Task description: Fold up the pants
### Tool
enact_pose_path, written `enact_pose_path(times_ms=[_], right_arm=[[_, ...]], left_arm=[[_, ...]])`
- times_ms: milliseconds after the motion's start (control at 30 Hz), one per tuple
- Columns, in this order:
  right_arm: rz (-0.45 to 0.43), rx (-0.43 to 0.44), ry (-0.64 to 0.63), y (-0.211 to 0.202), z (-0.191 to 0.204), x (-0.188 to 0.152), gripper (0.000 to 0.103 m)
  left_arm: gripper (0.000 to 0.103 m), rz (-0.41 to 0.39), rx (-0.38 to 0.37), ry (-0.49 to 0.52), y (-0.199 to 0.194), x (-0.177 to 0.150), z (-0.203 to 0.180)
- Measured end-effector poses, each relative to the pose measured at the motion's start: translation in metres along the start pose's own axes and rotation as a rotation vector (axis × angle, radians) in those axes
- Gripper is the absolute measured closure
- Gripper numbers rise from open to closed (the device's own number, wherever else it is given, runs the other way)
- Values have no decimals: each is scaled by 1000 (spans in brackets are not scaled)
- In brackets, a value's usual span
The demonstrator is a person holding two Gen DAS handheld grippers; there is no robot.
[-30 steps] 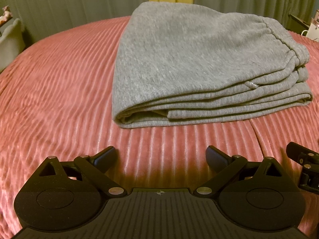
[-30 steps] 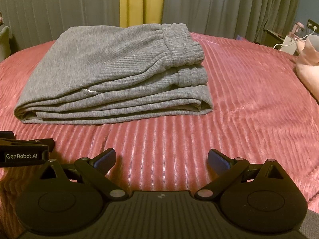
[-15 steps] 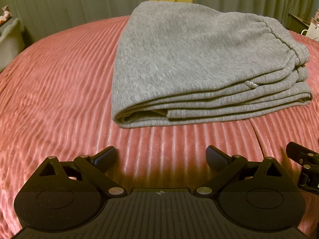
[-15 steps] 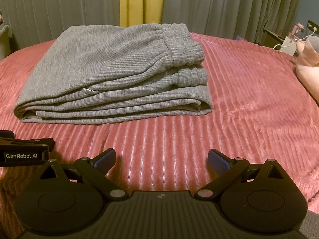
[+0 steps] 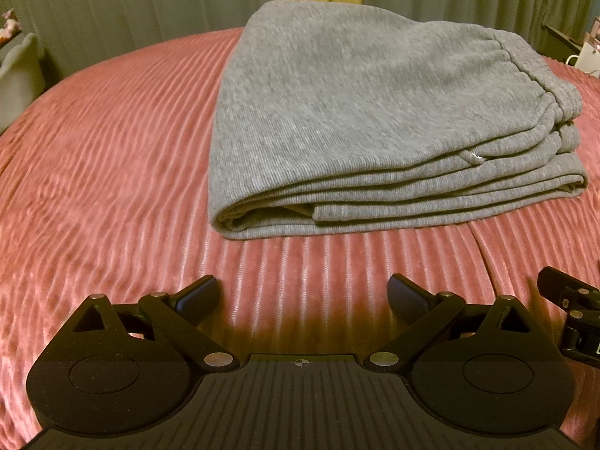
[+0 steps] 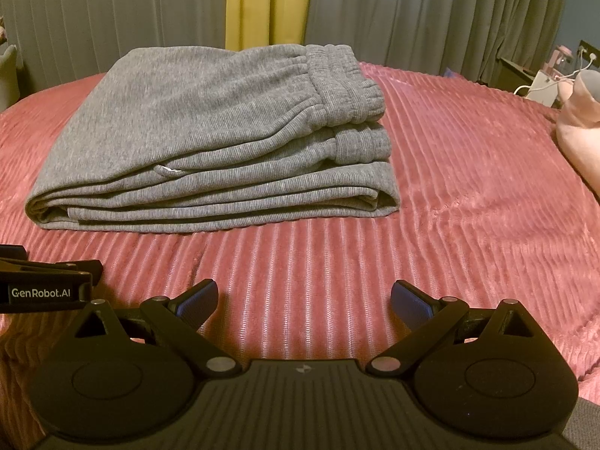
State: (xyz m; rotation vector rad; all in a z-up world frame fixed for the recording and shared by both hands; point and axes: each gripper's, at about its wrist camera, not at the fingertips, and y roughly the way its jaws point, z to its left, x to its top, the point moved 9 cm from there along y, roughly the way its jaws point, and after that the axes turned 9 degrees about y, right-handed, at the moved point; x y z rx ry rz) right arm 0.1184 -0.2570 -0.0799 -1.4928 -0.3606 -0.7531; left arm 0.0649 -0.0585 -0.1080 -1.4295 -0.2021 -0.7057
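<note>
Grey sweatpants lie folded in a flat stack of several layers on the pink ribbed bedspread; the elastic waistband is on the right end. They also show in the right wrist view. My left gripper is open and empty, a short way in front of the stack's near edge. My right gripper is open and empty, also in front of the stack, apart from it. The left gripper's side shows at the left edge of the right wrist view.
Grey curtains with a yellow strip hang behind the bed. A pink plush object lies at the right. A nightstand with white cables stands at the far right. A pale cushion sits at the left.
Both grippers have stayed open and nearly still. The left wrist view has shifted very slightly; the folded pants have not moved.
</note>
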Motion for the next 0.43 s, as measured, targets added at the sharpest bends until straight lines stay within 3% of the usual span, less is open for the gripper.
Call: enact_pose_path(times_ms=[267,433], right_arm=[[1,-4,-5,0,0,0,4],[1,-6,-8,0,-1,-1,4]], left_arm=[[2,-17,-22,-9,-2,-2,-2],[2,-22,9,7,-4,-3,-1]])
